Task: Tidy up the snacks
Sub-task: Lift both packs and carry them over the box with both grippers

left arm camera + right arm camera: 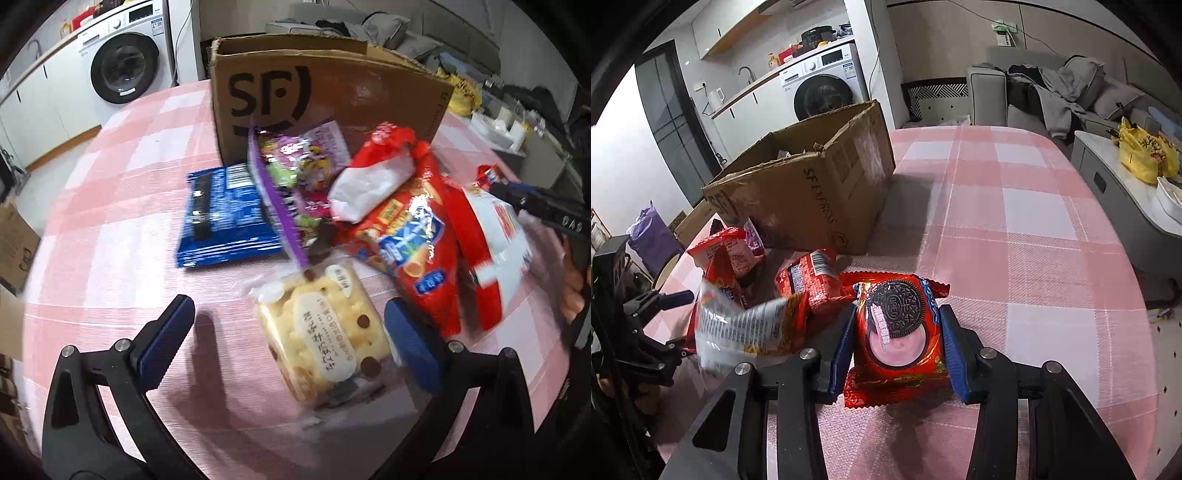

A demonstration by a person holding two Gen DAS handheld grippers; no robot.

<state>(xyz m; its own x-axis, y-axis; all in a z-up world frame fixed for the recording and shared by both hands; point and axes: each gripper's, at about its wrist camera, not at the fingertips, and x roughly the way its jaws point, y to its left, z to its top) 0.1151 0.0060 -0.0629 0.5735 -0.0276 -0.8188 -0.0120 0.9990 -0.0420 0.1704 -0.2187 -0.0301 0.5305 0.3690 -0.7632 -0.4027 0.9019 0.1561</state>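
Note:
My right gripper (897,339) is shut on a red Oreo packet (897,332), its blue pads pressed on both sides just above the pink checked tablecloth (1015,221). My left gripper (291,332) stands open, and a clear-wrapped yellow cracker pack (325,339) lies between its fingers, close to the right pad. Beyond it lies a heap of snacks: a blue packet (225,218), a purple candy bag (295,173), a red wafer-roll bag (417,225) and a red and white bag (495,240). An open cardboard box (325,99) stands behind the heap.
The right gripper and a hand show at the right edge of the left wrist view (554,214). A washing machine (823,88) and counter stand behind the box. A sofa with clothes (1052,92) and a side table with a yellow bag (1145,155) lie to the right.

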